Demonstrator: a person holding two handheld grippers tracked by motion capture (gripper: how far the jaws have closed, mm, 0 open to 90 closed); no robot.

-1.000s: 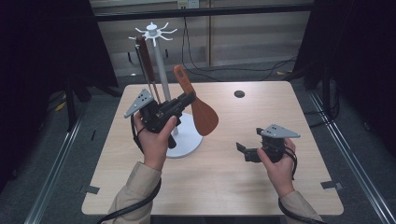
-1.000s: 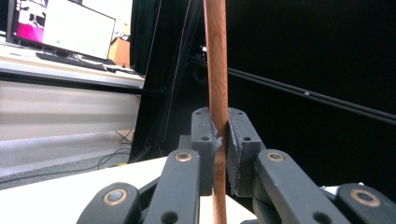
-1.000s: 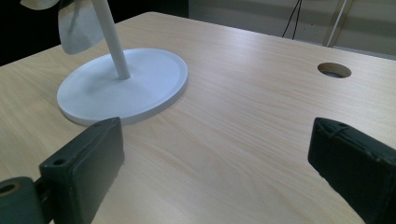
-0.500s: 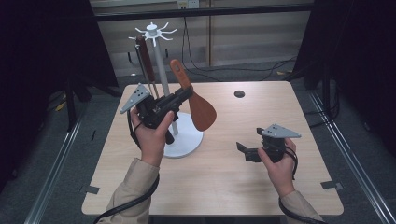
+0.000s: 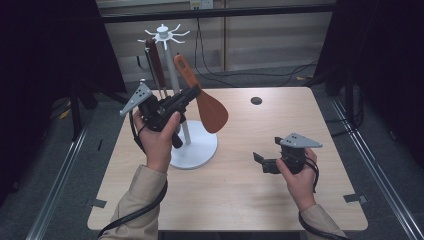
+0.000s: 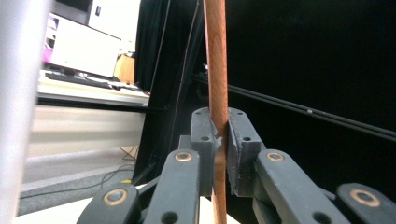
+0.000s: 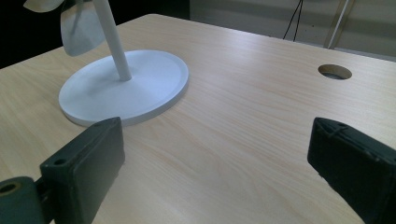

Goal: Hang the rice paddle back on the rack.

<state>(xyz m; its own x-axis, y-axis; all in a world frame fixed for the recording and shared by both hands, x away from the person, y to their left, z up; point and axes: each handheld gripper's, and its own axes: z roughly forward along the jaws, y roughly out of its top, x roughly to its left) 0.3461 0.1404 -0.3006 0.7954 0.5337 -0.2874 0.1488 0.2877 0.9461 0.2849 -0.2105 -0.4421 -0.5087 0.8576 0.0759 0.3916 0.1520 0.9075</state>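
Note:
A brown wooden spatula (image 5: 212,113) hangs tilted in the air beside the white utensil stand (image 5: 172,75), blade down and to the right. My left gripper (image 5: 194,93) is shut on its handle, held up at the stand's pole. In the left gripper view the handle (image 6: 216,56) runs upright between the closed jaws of my left gripper (image 6: 219,135). A dark utensil (image 5: 155,62) hangs from the stand's hooked top (image 5: 164,34). My right gripper (image 5: 259,159) rests low over the table at the right, open and holding nothing, and its jaws are spread wide in the right gripper view (image 7: 215,144).
The stand's round white base (image 5: 196,150) sits left of centre on the wooden table (image 5: 260,200), also seen ahead of the right gripper (image 7: 126,86). A small round hole (image 5: 256,100) lies at the table's far side. Cables trail on the floor behind.
My left gripper has lifted the spatula a little up and to the left, closer to the stand's top. The right gripper has stayed where it was.

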